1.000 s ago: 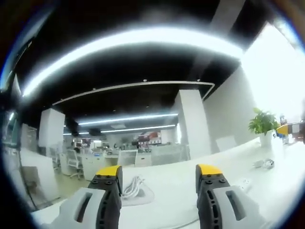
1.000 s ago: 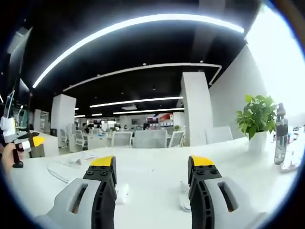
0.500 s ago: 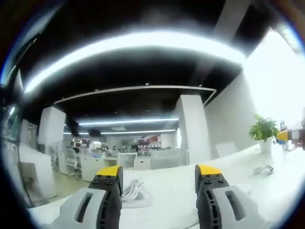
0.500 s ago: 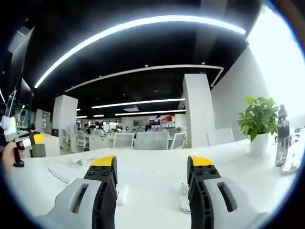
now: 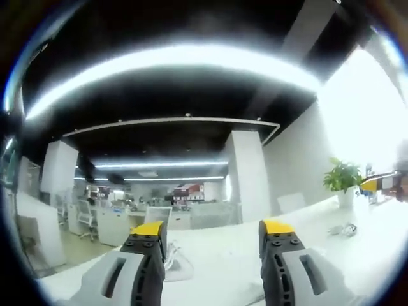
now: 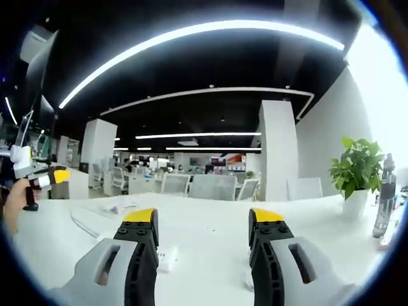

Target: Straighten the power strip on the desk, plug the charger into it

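Note:
My left gripper [image 5: 212, 231] is open above the white desk [image 5: 223, 255], with nothing between its yellow-tipped jaws. A coiled white cable [image 5: 173, 258] lies just past its left jaw. A small white item with a cord [image 5: 347, 228] rests on the desk to the right; I cannot tell what it is. My right gripper [image 6: 204, 220] is also open and holds nothing. Below it, a white power strip [image 6: 167, 258] lies beside the left jaw. A white charger-like piece [image 6: 247, 277] peeks out beside the right jaw. A thin white cord [image 6: 83, 224] runs off left.
A potted plant [image 6: 357, 171] and a dark bottle [image 6: 384, 199] stand at the desk's right end. The left gripper [image 6: 46, 178], held by a hand [image 6: 11, 205], shows at the left edge. Office desks and chairs [image 6: 210, 186] fill the background.
Both views have shifted a little with the hands; the left one now sees less of the desk. Neither gripper has taken hold of anything, and both stay open.

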A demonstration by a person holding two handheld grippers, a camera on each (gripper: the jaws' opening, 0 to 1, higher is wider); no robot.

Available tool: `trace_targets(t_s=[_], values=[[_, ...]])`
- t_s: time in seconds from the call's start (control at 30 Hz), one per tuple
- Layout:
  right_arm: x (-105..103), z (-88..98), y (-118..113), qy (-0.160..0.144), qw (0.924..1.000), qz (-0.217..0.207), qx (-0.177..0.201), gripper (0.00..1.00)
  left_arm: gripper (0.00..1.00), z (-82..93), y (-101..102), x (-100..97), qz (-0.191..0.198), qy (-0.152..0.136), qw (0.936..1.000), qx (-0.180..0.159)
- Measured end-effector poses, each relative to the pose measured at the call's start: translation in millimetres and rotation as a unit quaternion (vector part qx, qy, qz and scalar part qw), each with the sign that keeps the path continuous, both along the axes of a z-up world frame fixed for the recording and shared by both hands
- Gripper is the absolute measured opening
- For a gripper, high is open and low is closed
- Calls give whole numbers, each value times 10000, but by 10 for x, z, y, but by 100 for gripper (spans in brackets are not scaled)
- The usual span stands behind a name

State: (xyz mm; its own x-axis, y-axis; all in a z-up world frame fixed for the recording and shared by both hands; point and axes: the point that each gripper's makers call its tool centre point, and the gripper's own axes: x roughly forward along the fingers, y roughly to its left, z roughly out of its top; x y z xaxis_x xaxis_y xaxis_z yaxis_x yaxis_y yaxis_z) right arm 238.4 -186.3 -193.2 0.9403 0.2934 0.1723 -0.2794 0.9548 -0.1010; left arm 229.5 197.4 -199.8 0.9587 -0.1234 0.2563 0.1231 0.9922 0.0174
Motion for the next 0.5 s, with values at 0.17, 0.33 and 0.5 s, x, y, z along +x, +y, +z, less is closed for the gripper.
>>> trace_targets(t_s=[0.17, 0.33, 0.5], values=[[8, 44, 117, -45, 9993, 323, -168, 56, 59, 0, -89, 11, -366, -32, 9993, -92], [47, 22, 269, 35, 9973, 673, -278, 56, 59, -22, -144, 39, -552, 10, 9985, -16], [99, -15, 385, 110, 9943, 966, -436, 54, 58, -185, -218, 127, -785, 333, 9960, 254]])
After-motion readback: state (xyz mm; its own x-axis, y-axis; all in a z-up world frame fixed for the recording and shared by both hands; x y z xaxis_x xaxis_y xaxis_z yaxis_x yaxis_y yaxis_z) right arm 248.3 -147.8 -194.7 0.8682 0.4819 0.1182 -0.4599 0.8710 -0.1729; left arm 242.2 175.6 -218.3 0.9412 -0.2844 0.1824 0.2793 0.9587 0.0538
